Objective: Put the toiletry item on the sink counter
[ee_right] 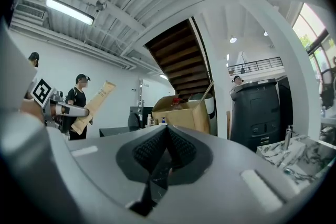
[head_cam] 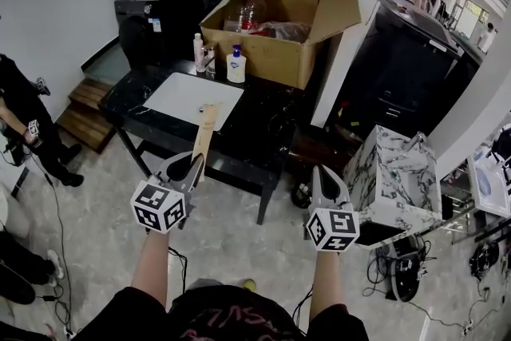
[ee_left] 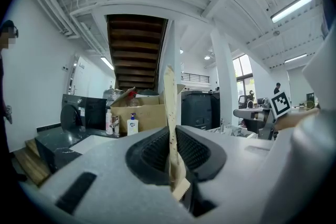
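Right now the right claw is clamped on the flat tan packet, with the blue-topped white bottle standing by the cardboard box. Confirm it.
Wrong claw: the left claw is clamped on the flat tan packet, as the left gripper view shows. The blue-topped white bottle does stand by the cardboard box.

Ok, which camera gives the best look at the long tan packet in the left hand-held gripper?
The right gripper view: the tan packet shows its broad printed face there, nearly full length. The left gripper view sees it edge-on, a thin strip pinched between the jaws. The head view also shows its face, but smaller.
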The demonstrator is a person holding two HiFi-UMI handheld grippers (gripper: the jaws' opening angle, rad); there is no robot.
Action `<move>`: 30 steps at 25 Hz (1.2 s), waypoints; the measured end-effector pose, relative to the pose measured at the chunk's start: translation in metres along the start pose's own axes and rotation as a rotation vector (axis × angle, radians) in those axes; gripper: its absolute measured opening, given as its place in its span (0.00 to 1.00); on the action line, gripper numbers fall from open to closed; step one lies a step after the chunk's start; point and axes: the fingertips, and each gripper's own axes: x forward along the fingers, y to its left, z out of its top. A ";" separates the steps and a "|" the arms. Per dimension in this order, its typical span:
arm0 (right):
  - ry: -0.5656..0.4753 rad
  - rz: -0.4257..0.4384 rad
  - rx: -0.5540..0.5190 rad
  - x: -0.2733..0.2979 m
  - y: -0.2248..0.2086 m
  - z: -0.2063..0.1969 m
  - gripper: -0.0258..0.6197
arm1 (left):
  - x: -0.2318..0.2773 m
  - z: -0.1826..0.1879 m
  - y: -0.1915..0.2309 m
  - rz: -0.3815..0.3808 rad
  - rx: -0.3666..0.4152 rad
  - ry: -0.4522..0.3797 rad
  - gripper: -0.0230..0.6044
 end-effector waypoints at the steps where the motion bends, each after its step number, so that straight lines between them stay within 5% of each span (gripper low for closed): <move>1: -0.002 0.005 0.003 0.005 -0.004 0.000 0.06 | 0.006 0.000 0.000 0.002 0.005 0.003 0.10; 17: 0.034 -0.005 0.016 0.066 -0.044 -0.015 0.06 | 0.083 -0.010 0.022 -0.021 -0.002 0.038 0.10; 30: 0.066 -0.050 0.003 0.168 -0.071 -0.027 0.06 | 0.181 -0.015 0.092 -0.070 -0.025 0.057 0.10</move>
